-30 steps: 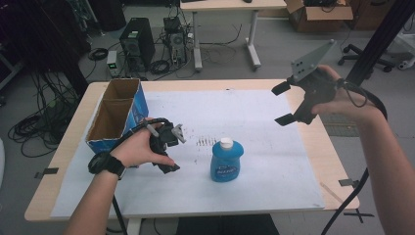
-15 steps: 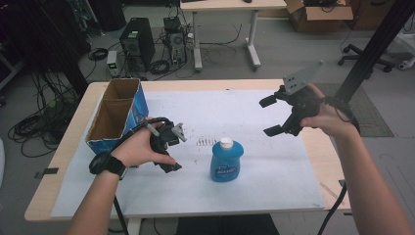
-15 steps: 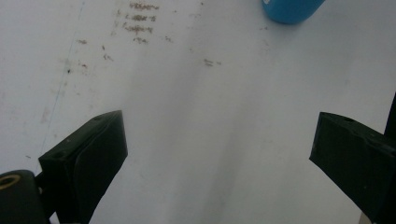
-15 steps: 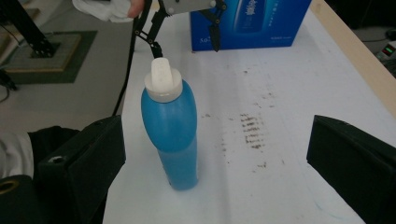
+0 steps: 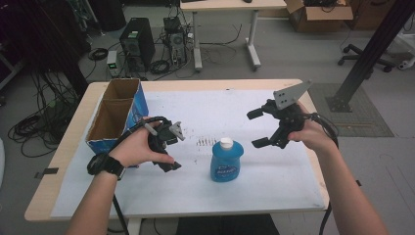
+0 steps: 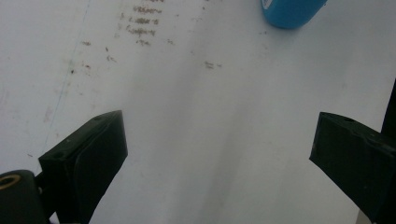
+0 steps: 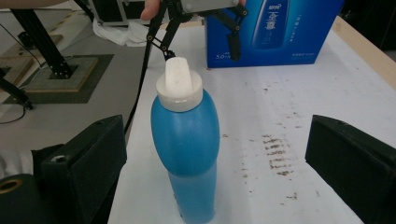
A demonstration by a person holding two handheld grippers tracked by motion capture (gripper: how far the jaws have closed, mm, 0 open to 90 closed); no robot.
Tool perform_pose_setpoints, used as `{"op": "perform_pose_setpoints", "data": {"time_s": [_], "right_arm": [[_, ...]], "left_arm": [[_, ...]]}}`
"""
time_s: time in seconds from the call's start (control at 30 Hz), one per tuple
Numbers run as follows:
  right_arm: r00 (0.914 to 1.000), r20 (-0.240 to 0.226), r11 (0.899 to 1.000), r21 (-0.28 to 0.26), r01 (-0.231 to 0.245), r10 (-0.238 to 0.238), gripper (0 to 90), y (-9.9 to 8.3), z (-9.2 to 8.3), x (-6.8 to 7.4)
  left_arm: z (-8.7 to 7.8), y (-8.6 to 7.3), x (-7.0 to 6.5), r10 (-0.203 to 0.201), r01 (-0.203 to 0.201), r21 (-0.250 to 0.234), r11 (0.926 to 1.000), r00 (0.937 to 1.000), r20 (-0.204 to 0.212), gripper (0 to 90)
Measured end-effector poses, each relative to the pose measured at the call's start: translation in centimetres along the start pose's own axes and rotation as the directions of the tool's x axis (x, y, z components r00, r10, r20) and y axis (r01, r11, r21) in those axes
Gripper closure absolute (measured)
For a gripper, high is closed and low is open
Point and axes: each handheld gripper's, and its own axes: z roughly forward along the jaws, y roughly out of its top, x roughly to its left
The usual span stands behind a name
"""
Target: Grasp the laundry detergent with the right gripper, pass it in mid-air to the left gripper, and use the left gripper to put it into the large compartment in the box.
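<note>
blue detergent bottle [image 5: 226, 160] with a white flip cap [image 5: 225, 143] stands upright near the front middle of the white-covered table [image 5: 274, 191], nothing touching it. left gripper [image 5: 165, 142] sits low just left of the bottle, jaws spread wide with bare table between them in its own view, holding nothing; right gripper [image 5: 260, 128] hangs up and to the right of the bottle, jaws wide open and empty, and the bottle [image 7: 187, 140] lines up in the gap between them in its own view. further back at the left edge is the blue cardboard box [image 5: 117, 113], open top, well apart from the bottle.
</note>
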Motion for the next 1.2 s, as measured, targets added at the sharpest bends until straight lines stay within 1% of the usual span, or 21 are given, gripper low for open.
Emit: {"op": "perform_pose_setpoints", "data": {"time_s": [0.03,0.13,0.17,0.2,0.27,0.3,0.43,0.47,0.5,0.53,0.57,0.63,0.67,0.77,1.0,1.2], "right_arm": [[0.9999,-0.013,1.000,-0.006,-0.004,0.004,5.5,-0.5,0.6,0.0],[0.9998,-0.019,1.000,-0.008,-0.011,0.011,5.6,-1.0,1.3,0.1],[0.9995,-0.029,1.000,-0.014,-0.010,0.010,5.5,-1.2,1.5,0.1],[0.9995,-0.031,1.000,-0.020,-0.010,0.009,5.6,-1.4,1.7,0.2],[0.9994,-0.034,1.000,-0.028,-0.011,0.010,5.8,-1.5,1.9,0.2],[0.9990,-0.043,0.999,-0.040,-0.013,0.011,6.0,-1.8,2.4,0.2],[0.9987,-0.051,0.998,-0.054,-0.012,0.009,6.4,-2.5,3.4,0.2],[0.9987,-0.051,0.998,-0.054,-0.012,0.009,6.4,-2.5,3.4,0.2],[0.9981,-0.062,0.998,-0.065,-0.010,0.006,6.8,-2.9,3.8,0.3],[0.9981,-0.062,0.998,-0.065,-0.010,0.006,6.8,-2.9,3.8,0.3],[0.9979,-0.064,0.997,-0.069,-0.016,0.011,6.9,-3.2,4.3,0.4],[0.9976,-0.067,0.998,-0.064,-0.021,0.016,6.9,-3.5,4.9,0.4],[0.9976,-0.067,0.998,-0.064,-0.021,0.016,6.9,-3.5,4.9,0.4],[0.9965,-0.078,0.997,-0.068,-0.035,0.030,6.9,-4.1,5.8,0.4],[0.9957,-0.082,0.996,-0.078,-0.048,0.042,7.6,-4.7,6.7,0.5],[0.9941,-0.096,0.995,-0.082,-0.058,0.050,8.8,-5.2,7.7,0.6]], "left_arm": [[0.0,0.0,0.0,-0.005,0.005,-0.004,1.0000,1.0000,0.001,4.2],[-0.1,-0.1,0.0,-0.005,0.005,-0.004,1.0000,1.0000,0.000,4.2],[-0.1,-0.1,0.0,-0.005,0.005,-0.004,1.0000,1.0000,0.000,4.2],[-0.1,-0.1,0.0,-0.009,0.009,-0.006,0.9999,1.0000,0.001,4.2],[-0.1,-0.1,0.0,-0.005,0.005,-0.007,1.0000,1.0000,0.001,4.2],[-0.1,-0.1,0.0,-0.006,0.006,-0.009,0.9999,1.0000,0.000,4.2],[-0.1,-0.2,0.0,-0.011,0.011,-0.008,0.9999,0.9999,-0.002,4.2],[-0.1,-0.2,0.0,-0.011,0.011,-0.009,0.9999,0.9999,-0.002,4.2],[0.0,-0.2,0.0,-0.013,0.013,-0.010,0.9999,0.9999,-0.002,4.2],[0.0,-0.2,0.0,-0.015,0.015,-0.010,0.9998,0.9999,-0.001,4.2],[0.0,-0.2,0.0,-0.012,0.012,-0.007,0.9999,0.9999,0.000,4.1],[0.0,-0.2,0.0,-0.010,0.010,-0.008,0.9999,0.9999,-0.002,4.2],[0.0,-0.2,0.0,-0.010,0.010,-0.008,0.9999,0.9999,-0.002,4.2],[0.0,-0.2,-0.1,-0.011,0.011,-0.010,0.9999,0.9999,-0.002,4.1],[-0.1,-0.3,-0.1,-0.012,0.012,-0.012,0.9998,0.9999,-0.004,4.1],[-0.1,-0.3,-0.1,-0.012,0.012,-0.015,0.9998,0.9999,-0.005,4.1]]}}
